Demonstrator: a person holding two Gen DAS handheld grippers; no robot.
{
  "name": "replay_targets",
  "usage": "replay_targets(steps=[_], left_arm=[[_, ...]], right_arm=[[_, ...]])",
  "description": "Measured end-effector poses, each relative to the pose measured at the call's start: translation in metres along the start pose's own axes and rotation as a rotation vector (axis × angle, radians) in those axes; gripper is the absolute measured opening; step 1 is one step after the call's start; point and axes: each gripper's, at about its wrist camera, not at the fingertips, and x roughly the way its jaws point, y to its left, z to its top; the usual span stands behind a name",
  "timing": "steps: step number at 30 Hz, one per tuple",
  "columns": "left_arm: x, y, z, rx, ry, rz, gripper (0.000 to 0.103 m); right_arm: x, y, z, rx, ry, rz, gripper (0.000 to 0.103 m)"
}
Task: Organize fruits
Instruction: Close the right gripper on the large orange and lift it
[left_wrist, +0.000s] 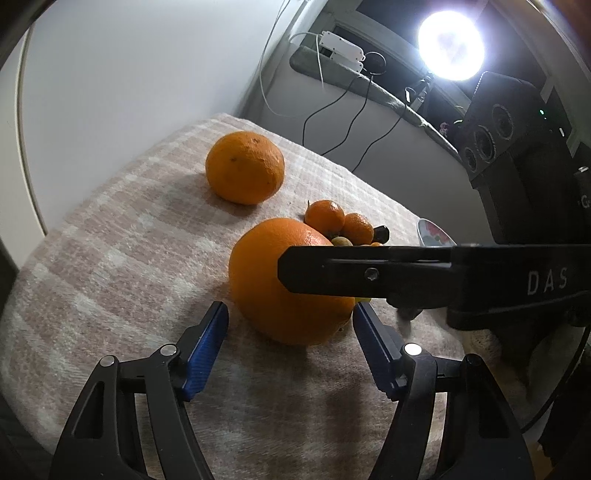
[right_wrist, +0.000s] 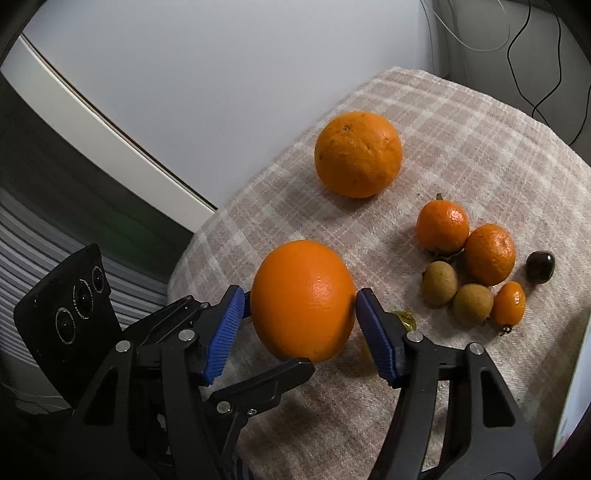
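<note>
A large orange (right_wrist: 303, 299) lies on the plaid cloth (right_wrist: 461, 129), and both grippers are around it. In the right wrist view my right gripper (right_wrist: 301, 306) has both blue pads against the orange's sides, shut on it. In the left wrist view my left gripper (left_wrist: 290, 321) straddles the same orange (left_wrist: 258, 280); its left pad (left_wrist: 210, 332) stands clear of the peel, so it is open. One black finger of the right gripper (left_wrist: 369, 269) crosses in front of the orange. A second large orange (right_wrist: 357, 154) sits farther back.
To the right lie two mandarins (right_wrist: 442, 226), two brown kiwi-like fruits (right_wrist: 439, 283), a small kumquat (right_wrist: 509, 302) and a dark cherry (right_wrist: 540, 266). A plate (left_wrist: 434, 232) sits at the right edge. The cloth drops off at the left. A bright lamp (left_wrist: 450, 44) and cables stand behind.
</note>
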Motion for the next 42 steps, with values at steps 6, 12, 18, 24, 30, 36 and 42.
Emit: replay_targets(steps=[6,12,18,24,30,36,42], left_arm=[[0.004,0.000,0.001,-0.009,0.009,-0.010,0.066],[0.002,-0.003,0.001,0.005,0.001,0.005,0.066],[0.000,-0.007,0.000,0.017,-0.008,0.018,0.066],[-0.008,-0.018,0.004,0.048,-0.037,0.028,0.066],[-0.007,-0.037,0.013,0.082,-0.051,0.012,0.067],[0.002,-0.064,0.020,0.127,-0.059,-0.013,0.067],[0.019,-0.094,0.027,0.172,-0.053,-0.044,0.067]], right_arm=[[0.007,-0.004,-0.002,0.015,0.011,0.015,0.065],[0.007,-0.005,-0.003,0.028,0.007,0.022,0.065],[0.003,-0.003,-0.004,0.035,-0.002,0.030,0.065],[-0.011,0.001,-0.006,0.037,-0.038,0.043,0.064],[-0.035,-0.005,-0.012,0.052,-0.086,0.043,0.064],[-0.063,-0.022,-0.021,0.088,-0.129,0.036,0.064],[-0.093,-0.046,-0.032,0.128,-0.170,0.021,0.064]])
